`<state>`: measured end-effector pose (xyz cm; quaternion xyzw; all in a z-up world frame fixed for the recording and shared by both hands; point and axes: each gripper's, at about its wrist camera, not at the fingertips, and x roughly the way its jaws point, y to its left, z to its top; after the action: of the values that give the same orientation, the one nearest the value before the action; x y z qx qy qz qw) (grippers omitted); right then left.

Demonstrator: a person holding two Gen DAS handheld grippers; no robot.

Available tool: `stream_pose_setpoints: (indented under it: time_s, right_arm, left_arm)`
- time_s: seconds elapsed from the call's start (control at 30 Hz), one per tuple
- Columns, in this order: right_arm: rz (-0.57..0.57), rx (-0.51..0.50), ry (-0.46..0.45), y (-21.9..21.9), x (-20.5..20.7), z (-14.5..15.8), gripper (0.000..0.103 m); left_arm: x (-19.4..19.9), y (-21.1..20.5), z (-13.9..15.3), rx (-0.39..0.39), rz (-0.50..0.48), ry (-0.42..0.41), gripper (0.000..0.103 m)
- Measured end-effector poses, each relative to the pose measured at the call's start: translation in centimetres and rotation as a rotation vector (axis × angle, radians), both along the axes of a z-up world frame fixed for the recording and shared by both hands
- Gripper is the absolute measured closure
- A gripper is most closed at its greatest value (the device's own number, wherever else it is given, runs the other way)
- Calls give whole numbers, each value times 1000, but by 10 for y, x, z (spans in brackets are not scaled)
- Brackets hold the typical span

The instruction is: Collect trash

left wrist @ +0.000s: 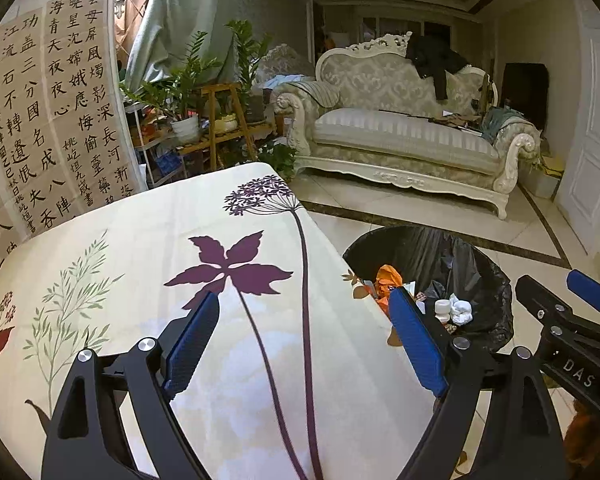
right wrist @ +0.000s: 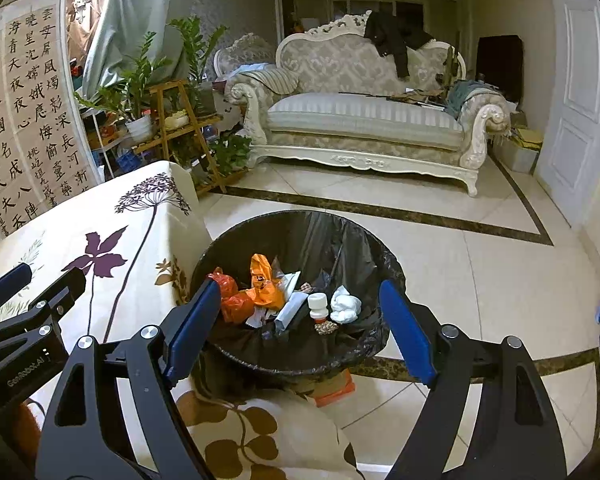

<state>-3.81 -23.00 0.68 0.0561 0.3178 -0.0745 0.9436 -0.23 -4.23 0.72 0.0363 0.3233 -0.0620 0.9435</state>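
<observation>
A round bin with a black liner stands on the floor beside the table. In it lie orange plastic bags, a small white bottle, crumpled white tissue and other scraps. My right gripper hovers open above the bin, nothing between its blue pads. My left gripper is open over the flowered tablecloth, also empty. The bin appears at the right of the left wrist view, with the right gripper's fingers beyond it.
The table with the flowered cloth stands left of the bin. A cream sofa with a dark garment stands at the back across the tiled floor. Potted plants on wooden racks stand by a calligraphy screen. A white door is at the right.
</observation>
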Motion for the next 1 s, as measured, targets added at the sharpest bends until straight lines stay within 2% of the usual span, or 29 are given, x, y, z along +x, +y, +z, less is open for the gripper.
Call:
stream_pose_setpoints:
  time_s: [1.0]
  right_arm:
    - [1,-16,-23,4,-13,14,23]
  left_arm:
    - [-5,11,3,-20,11,-7,19]
